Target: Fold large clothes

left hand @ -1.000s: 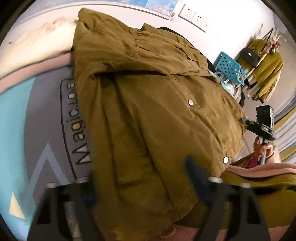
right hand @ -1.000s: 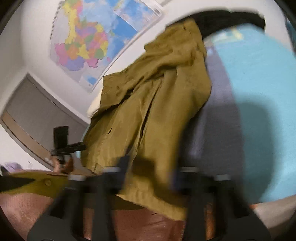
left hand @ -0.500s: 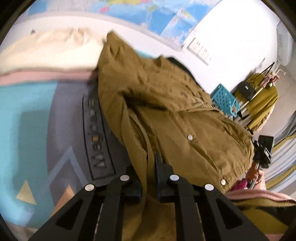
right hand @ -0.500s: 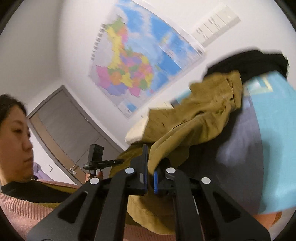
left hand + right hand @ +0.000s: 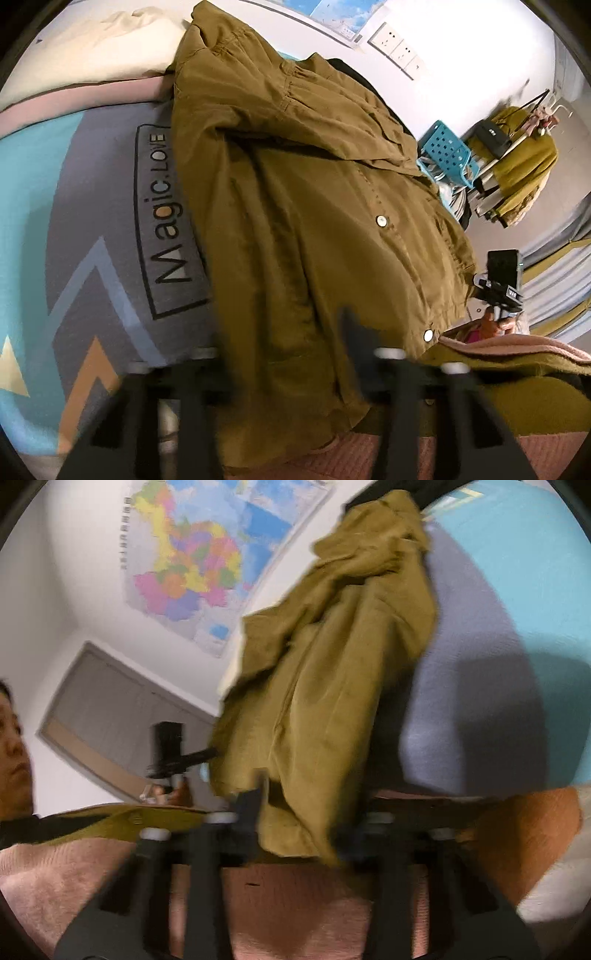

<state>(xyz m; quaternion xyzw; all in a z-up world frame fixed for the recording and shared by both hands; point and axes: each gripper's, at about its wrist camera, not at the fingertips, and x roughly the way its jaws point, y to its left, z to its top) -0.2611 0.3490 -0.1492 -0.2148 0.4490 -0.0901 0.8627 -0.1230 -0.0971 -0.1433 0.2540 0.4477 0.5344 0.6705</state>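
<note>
An olive-brown button jacket (image 5: 314,206) lies spread on the bed, its hem hanging over the near edge. It also shows in the right wrist view (image 5: 332,686), bunched toward the far end. My left gripper (image 5: 280,350) is open with its fingers wide apart over the jacket's hem. My right gripper (image 5: 306,812) is open too, its blurred fingers on either side of the jacket's lower corner. Neither grips the cloth.
The bedsheet (image 5: 92,221) is blue and grey with a "Magic.LOVE" print. A cream pillow (image 5: 92,48) lies at the head. A blue basket (image 5: 448,155) and a clothes rack (image 5: 517,155) stand beyond. A wall map (image 5: 207,554) hangs by the door (image 5: 122,720).
Half a second ago both grippers were shut on the jacket's edge and lifted it. Now both have opened and the jacket has dropped back flat on the bed.
</note>
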